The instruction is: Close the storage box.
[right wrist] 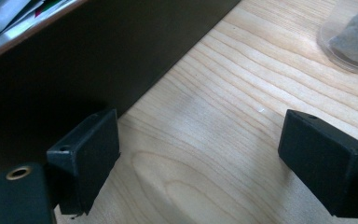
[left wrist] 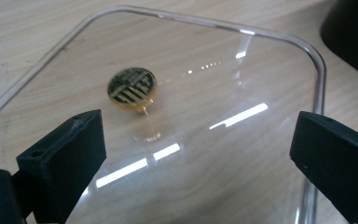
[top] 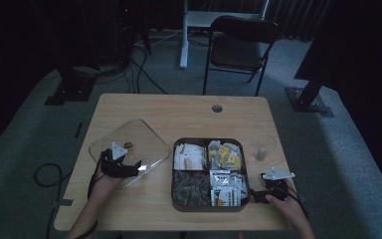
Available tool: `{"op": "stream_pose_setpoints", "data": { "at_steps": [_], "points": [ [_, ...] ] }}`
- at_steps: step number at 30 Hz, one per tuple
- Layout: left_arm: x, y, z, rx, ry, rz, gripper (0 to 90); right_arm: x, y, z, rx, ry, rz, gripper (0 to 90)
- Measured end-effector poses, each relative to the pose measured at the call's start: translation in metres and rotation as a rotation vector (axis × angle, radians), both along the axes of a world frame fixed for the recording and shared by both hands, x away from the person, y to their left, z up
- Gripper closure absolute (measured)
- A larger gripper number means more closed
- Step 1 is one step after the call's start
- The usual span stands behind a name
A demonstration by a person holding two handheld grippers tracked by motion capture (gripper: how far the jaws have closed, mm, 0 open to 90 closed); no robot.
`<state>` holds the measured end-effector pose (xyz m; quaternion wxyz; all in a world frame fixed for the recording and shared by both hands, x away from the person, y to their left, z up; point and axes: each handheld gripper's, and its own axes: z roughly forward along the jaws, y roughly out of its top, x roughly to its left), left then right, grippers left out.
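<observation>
The lid (left wrist: 191,116) is a clear, rounded-square sheet of hard plastic lying flat on the surface (top: 189,107), left of the box (top: 210,206). At its middle stands a small gold knob (left wrist: 133,88) with a slotted pattern on its face. I judge the lid light and stiff, glossy enough to slip between smooth pads, and likely to scratch or crack if dropped on a corner. The knob looks like the natural hold, raised above the sheet and narrow enough to pinch. The rim is the other option, but lying flat it gives little to get under.

Being nearly square, the lid has no marked long axis. In the high view it sits turned a little against the surface's edges, one corner toward the far left, and the knob points straight up.

The left gripper (top: 124,167) hangs over the lid's near part, its fingers (left wrist: 63,156) wide apart and holding nothing. The knob lies just beyond them, nearer the left one. A short reach forward would probably bring it between them.

The box is dark, with four compartments of packets: white and orange ones at far left, yellow ones at far right, dark ones at near left, white and green ones at near right. It stands uncovered.

The right gripper (top: 271,191) rests low at the box's near right corner, fingers (right wrist: 86,156) also spread and empty, the box wall just beside its left one. Beyond it stands a small clear cup (top: 261,152) with something grey inside.
</observation>
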<state>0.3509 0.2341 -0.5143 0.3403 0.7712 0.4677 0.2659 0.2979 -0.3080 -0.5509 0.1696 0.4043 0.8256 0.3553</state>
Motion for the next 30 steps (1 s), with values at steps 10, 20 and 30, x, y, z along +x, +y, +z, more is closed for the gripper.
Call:
{"op": "stream_pose_setpoints", "data": {
  "at_steps": [10, 20, 30],
  "points": [
    [0.017, 0.007, -0.001, -0.014, -0.009, 0.057, 7.1, 0.0, 0.0, 0.0, 0.0, 0.0, 0.0, 11.8],
    [0.032, 0.008, -0.004, -0.006, 0.013, 0.062, 19.2, 0.0, 0.0, 0.0, 0.0, 0.0, 0.0, 11.8],
    [0.044, 0.009, -0.011, -0.012, 0.041, 0.089, 39.7, 0.0, 0.0, 0.0, 0.0, 0.0, 0.0, 11.8]
  ]
}}
